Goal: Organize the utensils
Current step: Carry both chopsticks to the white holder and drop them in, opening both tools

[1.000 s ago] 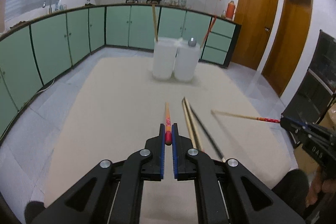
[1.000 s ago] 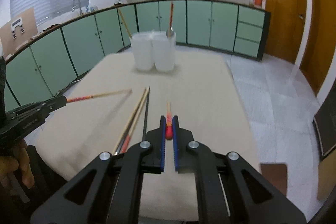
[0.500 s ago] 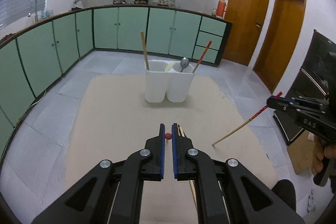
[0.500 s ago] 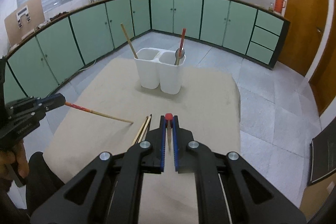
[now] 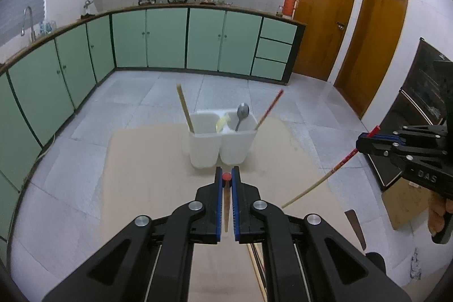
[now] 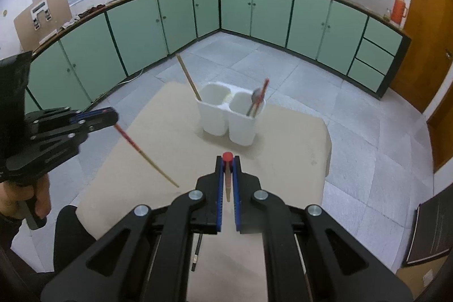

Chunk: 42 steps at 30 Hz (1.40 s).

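Above the tan table (image 5: pixel 147 160), the left gripper (image 5: pixel 226 177) and the right gripper (image 6: pixel 227 160) both angle downward toward the far end, each clenched on a red-tipped chopstick: the left chopstick (image 5: pixel 226 205) hangs tip-down between its blue pads, and the right chopstick (image 6: pixel 228 183) does the same. At that end stands the white two-compartment holder (image 5: pixel 220 146), its left compartment holding a leaning wooden chopstick (image 5: pixel 184 108) and its right a metal spoon (image 5: pixel 242 113) and a red-topped chopstick (image 5: pixel 269 109). More chopsticks (image 5: pixel 256 271) lie on the table beneath the left gripper.
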Tool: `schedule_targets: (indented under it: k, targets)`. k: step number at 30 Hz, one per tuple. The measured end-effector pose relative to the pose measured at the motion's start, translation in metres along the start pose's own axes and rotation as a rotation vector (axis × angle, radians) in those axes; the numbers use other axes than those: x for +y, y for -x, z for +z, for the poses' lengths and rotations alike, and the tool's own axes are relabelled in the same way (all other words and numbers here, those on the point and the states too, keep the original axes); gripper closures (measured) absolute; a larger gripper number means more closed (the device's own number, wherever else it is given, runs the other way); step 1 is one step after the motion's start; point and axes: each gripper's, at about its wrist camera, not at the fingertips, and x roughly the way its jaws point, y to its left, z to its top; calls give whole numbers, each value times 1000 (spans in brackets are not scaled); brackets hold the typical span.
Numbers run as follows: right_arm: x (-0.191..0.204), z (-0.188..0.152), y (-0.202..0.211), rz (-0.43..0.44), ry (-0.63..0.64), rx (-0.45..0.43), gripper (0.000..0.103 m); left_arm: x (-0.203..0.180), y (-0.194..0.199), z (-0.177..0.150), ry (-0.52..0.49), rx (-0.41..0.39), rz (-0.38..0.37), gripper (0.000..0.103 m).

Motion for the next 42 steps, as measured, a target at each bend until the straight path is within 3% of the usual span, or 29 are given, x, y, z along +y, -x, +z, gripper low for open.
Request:
schedule_targets:
  k: [13,19,25,34,42]
  targets:
    - [-2,91,29,16,-10,-57,98,-11,24,91,-57,-129,35,97]
    - [-6,129,13,-1,-14,-74,98,-7,12,133,-60,-173,62,97]
    - [-23,158,-29,-31,-37,-65,98,5,-20,165,-42,-188,84,97]
    - [-52,154,-115,-37,-96,38,98,29,-100,156,-18,-90,104,97]
    - [-56,134,-147,-26,-113,84,94,42,-134,131,2,-22,104,96]
